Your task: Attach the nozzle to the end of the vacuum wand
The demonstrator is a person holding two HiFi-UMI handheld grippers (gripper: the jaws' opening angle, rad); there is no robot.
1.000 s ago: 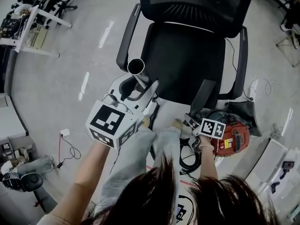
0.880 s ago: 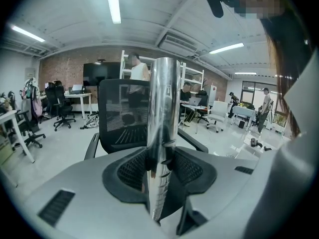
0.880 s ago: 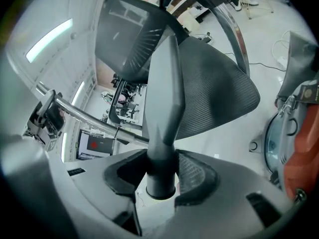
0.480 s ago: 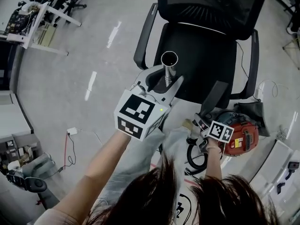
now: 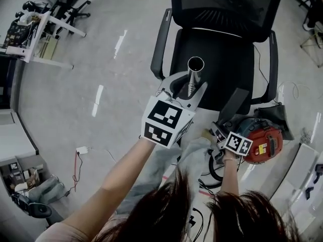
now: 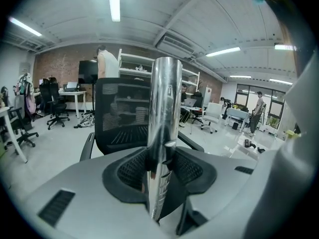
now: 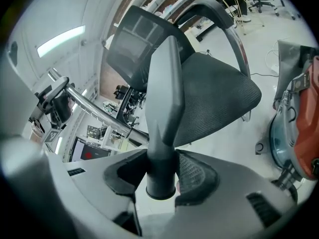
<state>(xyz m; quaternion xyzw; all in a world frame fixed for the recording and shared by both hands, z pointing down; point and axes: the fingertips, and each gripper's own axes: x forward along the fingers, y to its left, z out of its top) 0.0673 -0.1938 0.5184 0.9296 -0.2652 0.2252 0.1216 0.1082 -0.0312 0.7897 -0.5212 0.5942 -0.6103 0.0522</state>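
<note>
1. Left tool [image 5: 190, 96]: jaws clamped on the shiny chrome metal vacuum wand tube [image 5: 195, 70]. The wand stands roughly upright out of the tool, with its open round end on top and bare.
2. Right tool [image 5: 220, 129]: jaws closed on the round collar of the dark grey plastic crevice nozzle [image 5: 233, 104]. The flat slanted tip points away from the tool and the collar opening faces back toward it.
3. The nozzle sits right of the left tool and lower, well apart from the wand end. The two parts are not touching.
4. A black mesh office chair [image 5: 217, 39] is beyond both tools. The red canister vacuum body [image 5: 262, 144] is on the floor just right of the right tool.
5. Status: both parts are in hand. Alignment and push-fit are not done, so roughly the first half is complete.
6. Remaining, by judgement: swing the nozzle so its collar opening faces the wand's open end, line up the axes and push on.
7. Risk: little collar shows free behind the right tool's jaws, so seating may be shallow without a regrip.
</note>
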